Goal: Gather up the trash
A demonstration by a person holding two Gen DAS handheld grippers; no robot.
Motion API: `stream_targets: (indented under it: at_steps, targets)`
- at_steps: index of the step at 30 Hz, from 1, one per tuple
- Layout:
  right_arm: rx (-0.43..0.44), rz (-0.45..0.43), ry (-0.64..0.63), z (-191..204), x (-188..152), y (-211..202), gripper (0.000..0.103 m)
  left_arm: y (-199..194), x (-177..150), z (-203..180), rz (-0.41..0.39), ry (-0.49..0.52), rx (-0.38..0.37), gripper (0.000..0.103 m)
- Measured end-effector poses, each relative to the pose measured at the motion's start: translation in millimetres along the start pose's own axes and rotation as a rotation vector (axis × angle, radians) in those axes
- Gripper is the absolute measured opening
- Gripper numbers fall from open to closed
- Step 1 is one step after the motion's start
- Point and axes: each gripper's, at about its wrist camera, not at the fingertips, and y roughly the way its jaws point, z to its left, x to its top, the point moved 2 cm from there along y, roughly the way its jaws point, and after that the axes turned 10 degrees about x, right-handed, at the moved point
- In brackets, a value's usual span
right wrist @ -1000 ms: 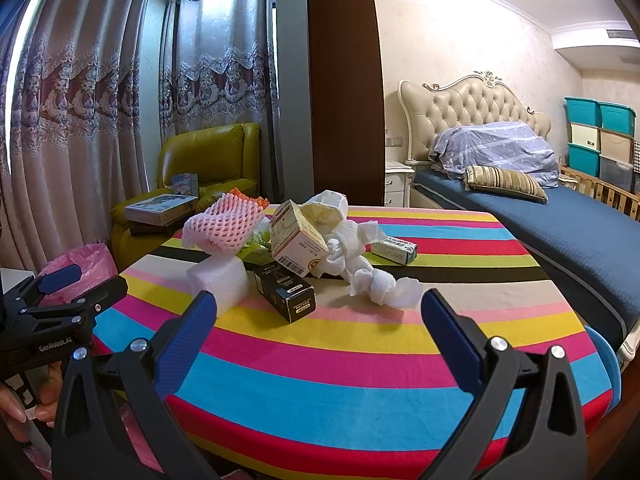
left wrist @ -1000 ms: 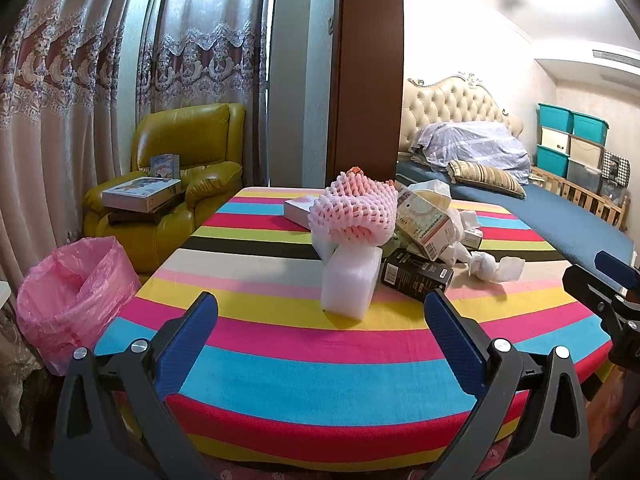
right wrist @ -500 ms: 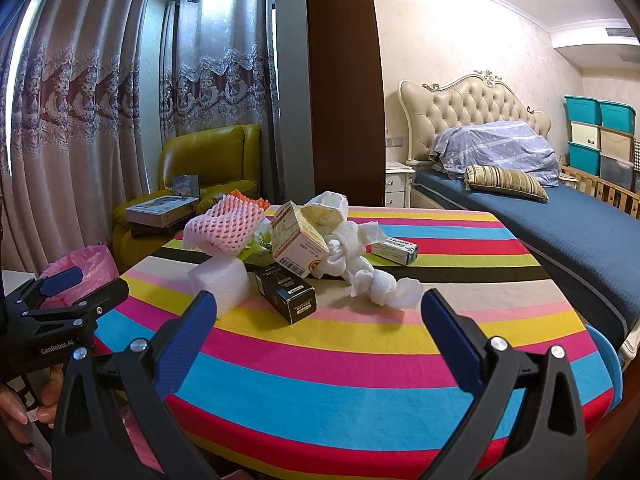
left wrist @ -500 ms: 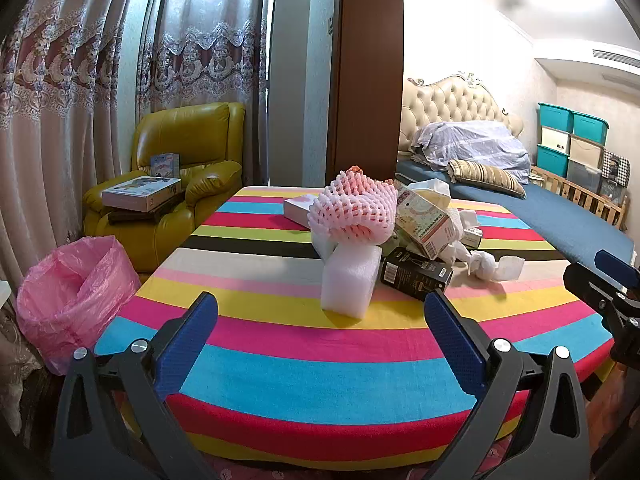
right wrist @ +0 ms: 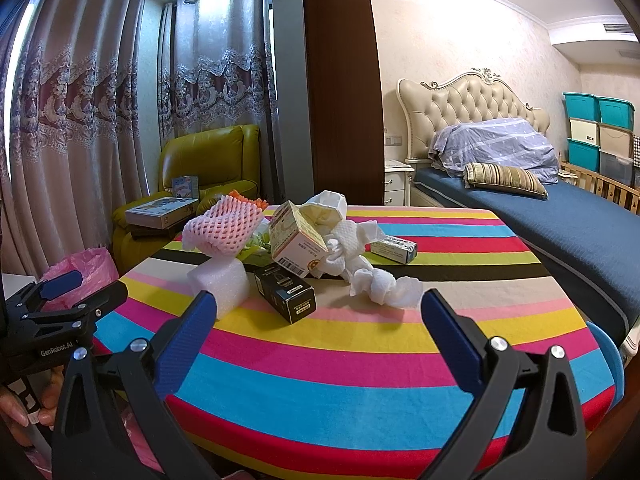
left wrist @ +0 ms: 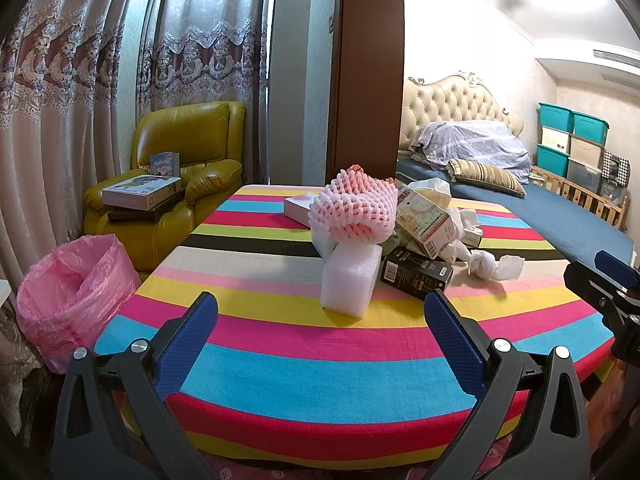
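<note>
Left gripper (left wrist: 320,340): held over the near edge of the table, fingers spread wide, nothing between them.
Right gripper (right wrist: 318,338): likewise spread wide and empty, poised above the near stripes.
Table (left wrist: 280,364): covered by a striped multicolour cloth.
Trash pile: gathered at mid-table, well apart from both grippers.
White foam block (left wrist: 350,280): stood nearest the left gripper, touched from above by the pink foam net (left wrist: 352,212).
Black carton (right wrist: 285,293): laid flat just right of the foam block.
Cream carton (right wrist: 296,242): tilted, leaned on the pile.
Crumpled tissue (right wrist: 378,276): trailed to the right of the cartons.
Small box (right wrist: 394,249): seen behind the tissue; print is too small to be read.
Pink bin bag (left wrist: 72,292): placed on the floor left of the table, mouth open.
</note>
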Motion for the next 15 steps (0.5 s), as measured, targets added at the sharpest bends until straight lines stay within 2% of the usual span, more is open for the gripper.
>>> stream_targets:
  at_steps: [15]
  targets:
    - [-0.013,0.005,0.007,-6.3,-2.4,4.8,0.099,0.4,-3.5,0.5,0.009,0.000,0.001,0.097]
